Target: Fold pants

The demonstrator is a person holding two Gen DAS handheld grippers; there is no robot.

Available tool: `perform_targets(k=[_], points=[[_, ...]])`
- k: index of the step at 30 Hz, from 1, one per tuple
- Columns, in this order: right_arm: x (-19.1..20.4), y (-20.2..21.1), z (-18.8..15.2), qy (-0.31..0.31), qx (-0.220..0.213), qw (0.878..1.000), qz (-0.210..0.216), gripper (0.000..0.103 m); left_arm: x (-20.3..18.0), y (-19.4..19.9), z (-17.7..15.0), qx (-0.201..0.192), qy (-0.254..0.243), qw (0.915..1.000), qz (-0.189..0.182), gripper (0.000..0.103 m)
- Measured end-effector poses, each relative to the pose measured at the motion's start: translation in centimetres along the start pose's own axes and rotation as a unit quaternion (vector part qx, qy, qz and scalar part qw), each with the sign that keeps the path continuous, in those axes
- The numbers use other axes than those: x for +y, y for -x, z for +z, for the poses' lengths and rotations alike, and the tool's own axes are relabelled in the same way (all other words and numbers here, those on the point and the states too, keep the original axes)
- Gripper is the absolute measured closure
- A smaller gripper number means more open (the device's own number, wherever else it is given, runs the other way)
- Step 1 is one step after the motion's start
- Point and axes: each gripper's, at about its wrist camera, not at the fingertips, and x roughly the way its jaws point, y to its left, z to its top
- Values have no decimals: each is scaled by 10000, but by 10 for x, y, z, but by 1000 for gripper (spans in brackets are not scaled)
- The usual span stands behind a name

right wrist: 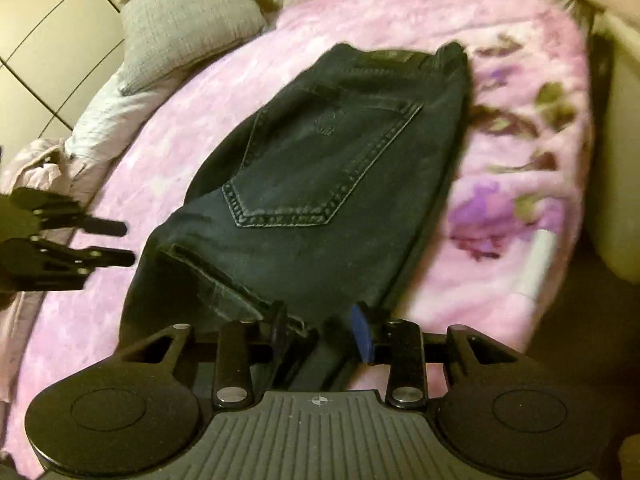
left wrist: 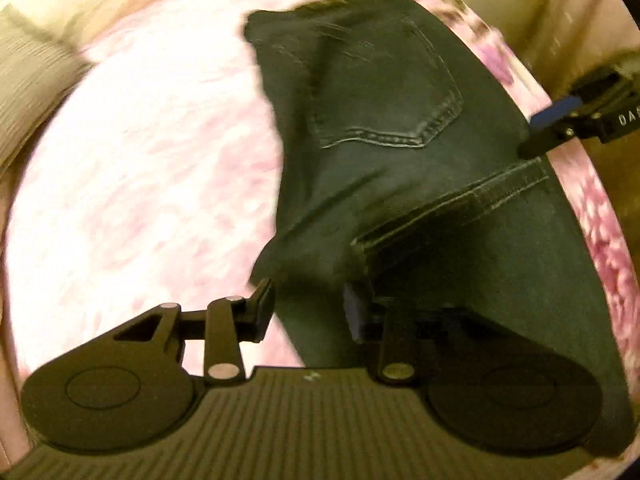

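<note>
One pair of dark denim pants point(right wrist: 320, 184), folded lengthwise and doubled back, back pocket point(right wrist: 320, 168) up, lies on one pink floral blanket point(right wrist: 520, 184) covering the bed. One hem point(right wrist: 216, 280) rests across the upper layer. One grey pillow point(right wrist: 188, 24) sits at the bed's far left. Two grippers: left gripper point(left wrist: 310, 312) spread, fingers over the cloth, nothing pinched; right gripper point(right wrist: 322, 334) spread, straddling the near fold, not clenched.
</note>
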Motion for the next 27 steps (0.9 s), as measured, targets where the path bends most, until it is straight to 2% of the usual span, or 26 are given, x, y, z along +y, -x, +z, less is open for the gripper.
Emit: perform_targets(k=[3,8,9,12,13,15,17,20,22,25,26,27], points=[[24,17,-26,148,95,9996,225,69,-11,25,-32,-190,184,9996,-53,73],[96,43,-103,872,320,9946,468,67,-63,62,-104,-383,-168,9990,-174,73],[113,48,-122,1129,343,9917,505,66,-73,68,-119,-415,-282,9985,-204,73],[159,64,-187,2050,414,9761,586,51,-107,89,-170,-539,-835,9948,-220,72],[175,69,-211,2337,461,9693,606,45,-120,92,-186,-593,-1083,9921,-219,72],[198,72,-249,2775,540,9574,586,43,-144,99,-219,-702,-1676,9832,-154,68],[218,73,-284,3442,490,9373,236,43,-166,99,-249,-841,-2259,9705,4,60],[229,71,-319,4246,203,9043,-392,43,-189,87,-278,-902,-3029,9482,320,59],[232,63,-334,4796,79,8742,-754,43,-195,75,-290,-1020,-3409,9330,540,59],[237,42,-344,5636,-10,8167,-1237,45,-201,57,-300,-1162,-3899,9094,866,56],[236,39,-348,5840,38,8005,-1350,49,-199,52,-302,-1256,-4049,9010,923,56],[232,38,-351,5967,-14,7900,-1412,50,-197,50,-303,-1324,-4177,8936,974,56]])
